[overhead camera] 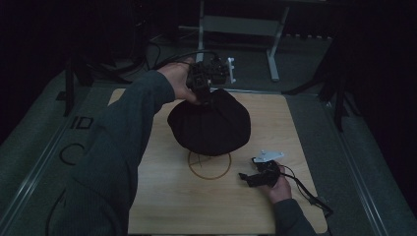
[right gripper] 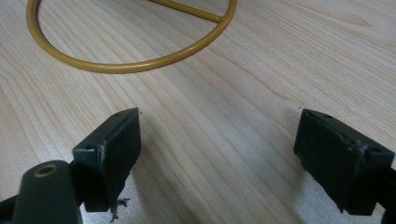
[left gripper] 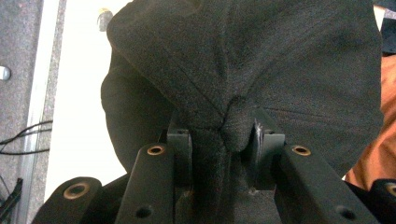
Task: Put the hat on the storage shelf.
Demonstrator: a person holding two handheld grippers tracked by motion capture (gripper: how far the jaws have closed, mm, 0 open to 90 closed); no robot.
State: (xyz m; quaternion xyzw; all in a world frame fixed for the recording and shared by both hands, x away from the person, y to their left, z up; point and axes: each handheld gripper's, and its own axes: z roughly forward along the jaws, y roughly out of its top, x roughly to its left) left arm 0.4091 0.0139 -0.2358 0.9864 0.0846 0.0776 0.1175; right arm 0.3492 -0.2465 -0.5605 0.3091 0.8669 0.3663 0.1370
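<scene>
A round black felt-like fabric cap (overhead camera: 209, 129) hangs from its gathered top, its crown pinched at twelve o'clock and its wide opening side sagging down toward six o'clock over the table, so its long axis runs roughly up and down in the high view. In the left gripper view the bunched cloth (left gripper: 219, 135) is squeezed tight between the two black jaws, with creases fanning outward from the pinch. The left gripper (overhead camera: 205, 83) thus has its claw drawn narrow and clamped on the cap's fabric.

Beneath the cap, at its six o'clock, lies a yellow ring marking crossed by a yellow line (overhead camera: 209, 164), drawn on the light wooden tabletop (overhead camera: 162, 196); the cap's lower edge overlaps the ring's upper part in the high view, though whether it touches the wood I cannot tell. In the right gripper view the same ring (right gripper: 116, 65) curves at eleven o'clock of the jaws.

The right gripper (overhead camera: 253, 178) sits low near the tabletop at four o'clock of the cap, well apart from it, its claw spread wide with bare wood between the jaws.

Around the table the room is dark: grey carpeted floor (overhead camera: 29, 147), a grey metal table frame (overhead camera: 241, 24) at twelve o'clock, and cables.

The left forearm in a grey sleeve (overhead camera: 123, 142) stretches diagonally from seven o'clock toward the cap, hand raised.
</scene>
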